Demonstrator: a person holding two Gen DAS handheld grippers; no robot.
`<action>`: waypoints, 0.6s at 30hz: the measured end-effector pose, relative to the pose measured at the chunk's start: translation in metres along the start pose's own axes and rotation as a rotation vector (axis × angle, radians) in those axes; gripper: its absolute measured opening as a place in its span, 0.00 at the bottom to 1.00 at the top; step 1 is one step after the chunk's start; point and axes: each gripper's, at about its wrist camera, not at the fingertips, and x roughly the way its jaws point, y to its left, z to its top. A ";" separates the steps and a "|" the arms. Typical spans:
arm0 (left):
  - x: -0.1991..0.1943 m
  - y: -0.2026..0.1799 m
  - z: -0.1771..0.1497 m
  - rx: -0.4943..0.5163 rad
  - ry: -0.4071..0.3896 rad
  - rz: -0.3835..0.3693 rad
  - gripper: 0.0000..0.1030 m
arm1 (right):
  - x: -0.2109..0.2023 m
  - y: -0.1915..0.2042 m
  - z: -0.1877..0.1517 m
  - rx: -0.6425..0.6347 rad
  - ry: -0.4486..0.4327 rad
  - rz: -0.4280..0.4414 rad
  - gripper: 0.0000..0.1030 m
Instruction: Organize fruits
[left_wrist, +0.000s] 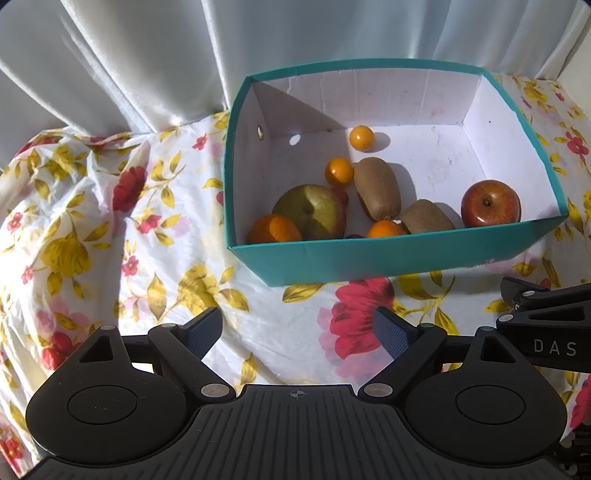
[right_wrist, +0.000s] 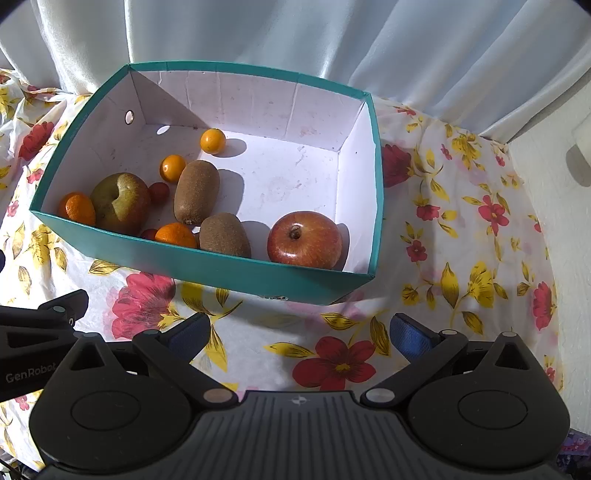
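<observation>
A teal box (left_wrist: 369, 258) (right_wrist: 221, 264) with a white inside stands on the flowered cloth. In it lie a red apple (left_wrist: 490, 203) (right_wrist: 304, 239), a green apple (left_wrist: 312, 210) (right_wrist: 120, 203), two kiwis (left_wrist: 376, 188) (right_wrist: 196, 192), several small oranges (left_wrist: 362, 137) (right_wrist: 213, 140) and small red tomatoes (right_wrist: 159, 193). My left gripper (left_wrist: 299, 332) hangs open over the cloth in front of the box, nothing between its blue pads. Beside it my right gripper (right_wrist: 303, 336) is also open and empty, short of the box's near wall.
A white curtain (left_wrist: 147, 55) hangs behind the box. The flowered cloth (right_wrist: 461, 258) is crumpled at the left and drops off at the right, next to a white wall (right_wrist: 554, 184). Each gripper's side shows at the edge of the other's view.
</observation>
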 end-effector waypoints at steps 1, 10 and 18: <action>0.000 0.000 0.000 0.002 0.000 0.000 0.90 | 0.000 0.000 0.000 0.000 0.001 0.000 1.00; -0.001 -0.002 -0.001 0.008 -0.004 -0.003 0.90 | -0.001 -0.002 -0.001 0.001 0.002 -0.002 1.00; -0.003 -0.002 -0.002 0.014 -0.023 0.010 0.90 | -0.001 -0.001 0.000 -0.002 0.003 -0.007 1.00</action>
